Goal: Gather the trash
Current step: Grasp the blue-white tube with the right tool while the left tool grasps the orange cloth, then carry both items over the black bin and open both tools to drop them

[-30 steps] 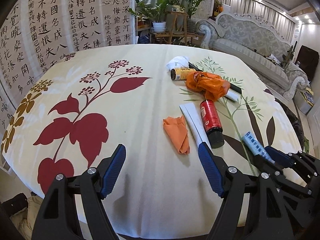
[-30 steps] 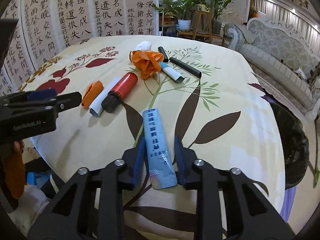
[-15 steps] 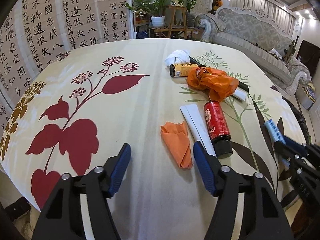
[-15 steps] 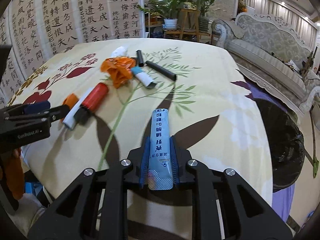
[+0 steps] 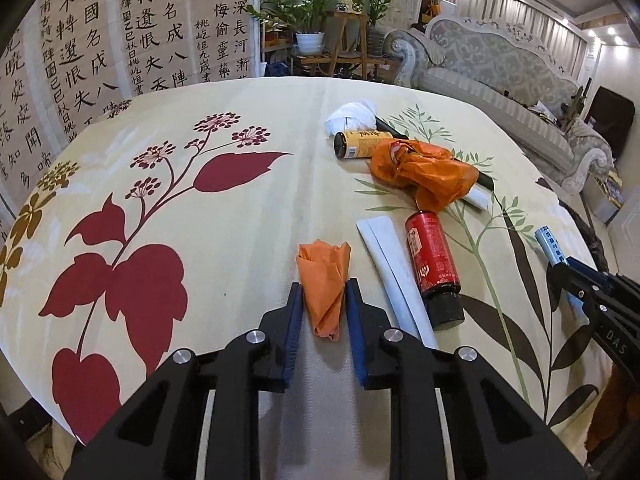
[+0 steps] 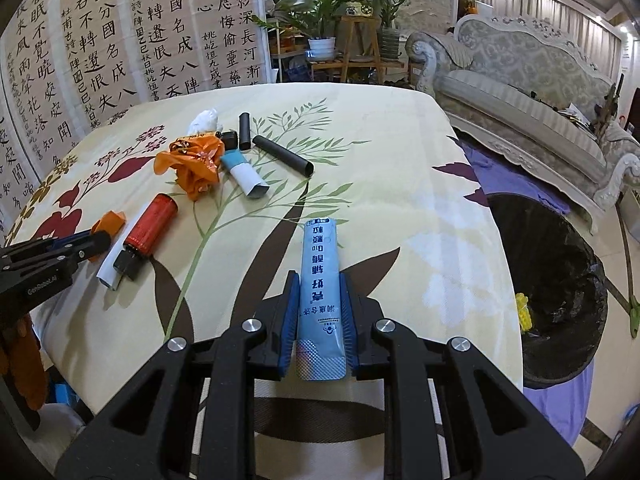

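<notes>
1. The left gripper (image 5: 323,300) has its jaws closing on the folded orange paper scrap (image 5: 324,280), which lies on the floral-cloth counter (image 5: 224,240).
2. The right gripper (image 6: 319,312) jaws are clamped narrow on a pale blue sachet (image 6: 320,292), above the counter edge.
3. A black-lined trash bin (image 6: 560,288) stands just right of it.

The black rod (image 5: 390,130) disappears under the crumpled orange bag (image 5: 424,174) in the left wrist view, only its ends poking out. The white tissue wad (image 6: 205,121) sits half behind that bag from the right side. The print on the yellow can (image 5: 362,144) is too small to read. The white strip (image 6: 107,270) is tucked under the red bottle (image 6: 150,232). The black-lined trash bin (image 6: 560,284) is partly cut by the table edge (image 6: 506,280), and the yellow thing inside (image 6: 524,312) is too blurry to name.
</notes>
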